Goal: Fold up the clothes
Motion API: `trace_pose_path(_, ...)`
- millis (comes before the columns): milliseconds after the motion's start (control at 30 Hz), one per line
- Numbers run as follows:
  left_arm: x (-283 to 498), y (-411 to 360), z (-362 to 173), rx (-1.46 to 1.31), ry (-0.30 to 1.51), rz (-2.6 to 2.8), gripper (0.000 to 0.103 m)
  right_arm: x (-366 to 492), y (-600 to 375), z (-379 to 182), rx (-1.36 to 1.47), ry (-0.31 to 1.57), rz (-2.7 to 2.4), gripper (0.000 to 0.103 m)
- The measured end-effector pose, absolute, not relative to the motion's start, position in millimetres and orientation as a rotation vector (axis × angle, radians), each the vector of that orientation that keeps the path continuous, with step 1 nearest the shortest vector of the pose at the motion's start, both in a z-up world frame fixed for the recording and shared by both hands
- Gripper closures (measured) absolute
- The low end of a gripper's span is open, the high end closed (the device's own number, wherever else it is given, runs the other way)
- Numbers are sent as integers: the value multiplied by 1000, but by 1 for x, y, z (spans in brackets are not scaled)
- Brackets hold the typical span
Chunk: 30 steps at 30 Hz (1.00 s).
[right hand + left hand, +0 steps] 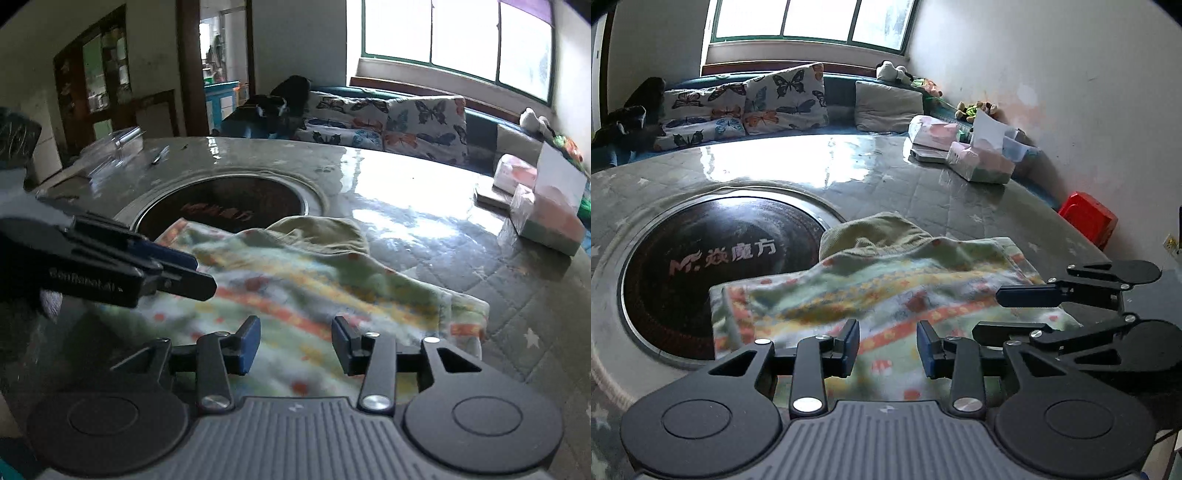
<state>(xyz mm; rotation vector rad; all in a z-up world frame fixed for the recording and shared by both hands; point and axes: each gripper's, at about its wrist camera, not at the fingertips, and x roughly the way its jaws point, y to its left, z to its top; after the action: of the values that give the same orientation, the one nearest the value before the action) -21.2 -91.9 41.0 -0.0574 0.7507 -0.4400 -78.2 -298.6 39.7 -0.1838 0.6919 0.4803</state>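
Observation:
A folded pastel garment (886, 291) with orange, yellow and green bands lies on the round table (923, 184), an olive-green part (875, 232) sticking out at its far side. Its left edge overlaps the black round hotplate (720, 258) sunk in the table. My left gripper (888, 347) hovers over the garment's near edge, open, nothing pinched between its blue pads. My right gripper (990, 312) comes in from the right over the garment's right end. In the right wrist view the garment (314, 288) lies under my open right gripper (295, 347), with the left gripper (203, 277) at the left.
Tissue packs and a box (979, 162) stand at the table's far right. A red stool (1089, 218) sits by the wall. Butterfly cushions (746, 107) line a bench under the window. A clear plastic item (110, 147) lies at the table's far left.

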Motion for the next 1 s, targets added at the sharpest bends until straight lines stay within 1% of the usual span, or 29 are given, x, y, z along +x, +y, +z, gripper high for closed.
trace_pose_path(67,-30,-90,41,-60,750,-444,66,-85,-297,41,-188,685,488,57)
trace_pose_path(300,-47,-92,34,-20,748,-437,62,-96,-293,31,-203,696,474,57)
trace_pose_path(433,-50,-83,36,-40,746,-407,55,-101,-292,41,-228,666,485,57)
trace_pose_path(467,-51,-79,36,-42,744,-397,51,-103,-290,44,-238,660,494,57)
trace_pose_path(500,-52,-76,37,-46,744,-385,48,-104,-289,45,-246,657,503,57)
trace_pose_path(567,-52,-69,36,-57,751,-362,46,-104,-284,45,-260,664,528,56)
trace_pose_path(600,-52,-67,36,-63,754,-351,45,-105,-281,44,-268,667,543,55)
trace_pose_path(667,-53,-62,35,-73,761,-329,38,-105,-273,43,-289,670,563,50)
trace_pose_path(733,-53,-58,36,-77,761,-315,36,-107,-266,42,-308,668,588,49)
trace_pose_path(800,-53,-55,38,-77,758,-302,32,-108,-260,42,-321,664,606,45)
trace_pose_path(867,-54,-50,40,-84,755,-283,25,-110,-254,43,-343,655,623,44)
trace_pose_path(900,-53,-47,40,-92,757,-273,23,-112,-250,43,-355,651,632,43)
trace_pose_path(967,-52,-42,41,-107,765,-252,16,-113,-244,43,-373,647,652,43)
trace_pose_path(1000,-51,-40,41,-111,767,-242,15,-114,-241,43,-380,645,659,43)
